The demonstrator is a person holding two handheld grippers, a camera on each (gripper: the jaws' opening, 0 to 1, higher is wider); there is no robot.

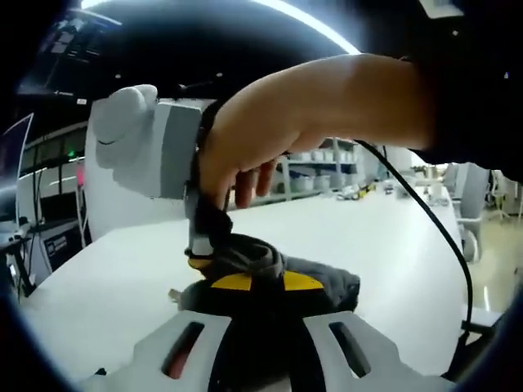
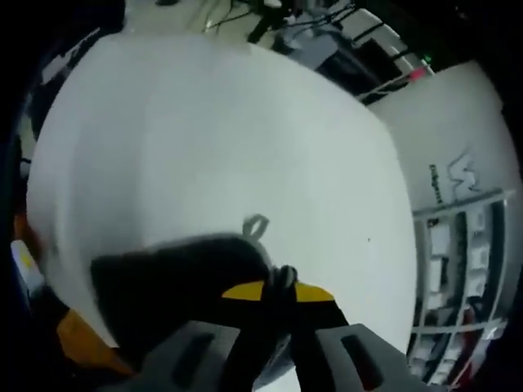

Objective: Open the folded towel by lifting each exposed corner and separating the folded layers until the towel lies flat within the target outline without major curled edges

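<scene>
A dark grey towel (image 1: pixel 323 282) lies bunched on the white table (image 1: pixel 384 245). The yellow-tipped jaws of my left gripper (image 1: pixel 270 283) are shut on its near edge. My right gripper (image 1: pixel 200 243), held by a person's hand (image 1: pixel 302 106), reaches down from above and pinches a raised fold of the towel just beyond the left gripper's tips. In the right gripper view, my right gripper (image 2: pixel 280 292) is shut on a ridge of the towel (image 2: pixel 180 269). The towel spreads to the left of the jaws, and a small hanging loop (image 2: pixel 256 224) sticks out at its edge.
A black cable (image 1: pixel 445 241) trails from the hand over the table's right side. Shelves with white bins (image 1: pixel 319 159) and a chair (image 1: pixel 474 204) stand behind the table. More shelving (image 2: pixel 453 269) lies past the table edge, and something orange (image 2: pixel 73 335) sits at lower left.
</scene>
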